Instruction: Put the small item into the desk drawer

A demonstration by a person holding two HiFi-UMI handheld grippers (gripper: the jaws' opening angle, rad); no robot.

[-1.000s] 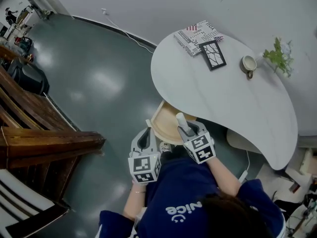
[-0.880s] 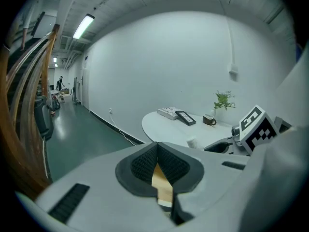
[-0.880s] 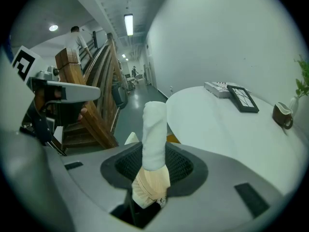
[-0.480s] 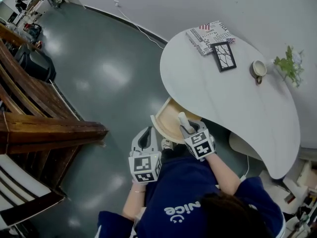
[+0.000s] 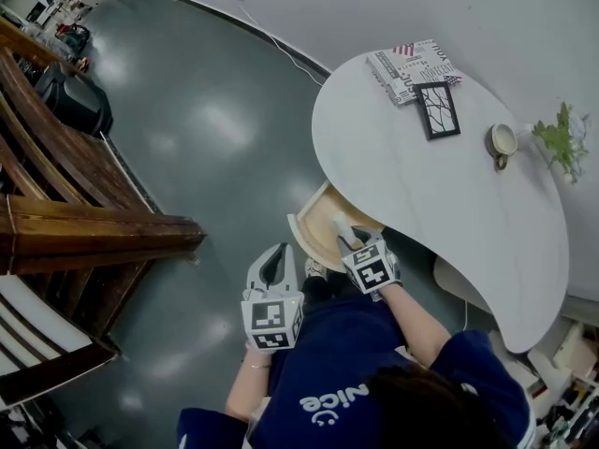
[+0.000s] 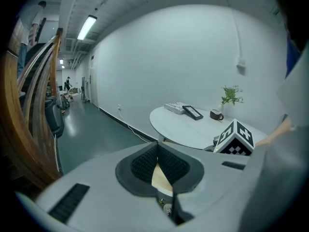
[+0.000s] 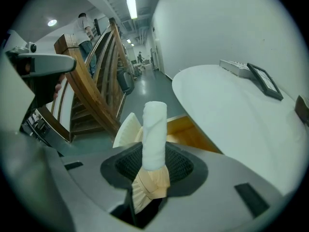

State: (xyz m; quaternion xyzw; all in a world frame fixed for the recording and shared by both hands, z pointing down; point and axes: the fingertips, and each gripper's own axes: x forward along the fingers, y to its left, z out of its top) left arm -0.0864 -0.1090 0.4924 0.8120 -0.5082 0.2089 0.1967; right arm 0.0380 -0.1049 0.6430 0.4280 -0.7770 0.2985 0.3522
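While the pale wooden drawer [image 5: 316, 215] stands open at 12 o'clock, right hand-held gripper [image 5: 348, 243] clamps the small white roll [image 5: 338, 223] over it; release pending.

Navy top [image 5: 346, 363], white "nice" print with smile mark; sleeves stop short of forearms. Left gripper [image 5: 279, 253], right gripper [image 5: 344, 239]: light grey plastic shells, slot vents, black ribbed pads [image 6: 144, 164]. White cube [image 5: 271, 321] with black square markers on each.
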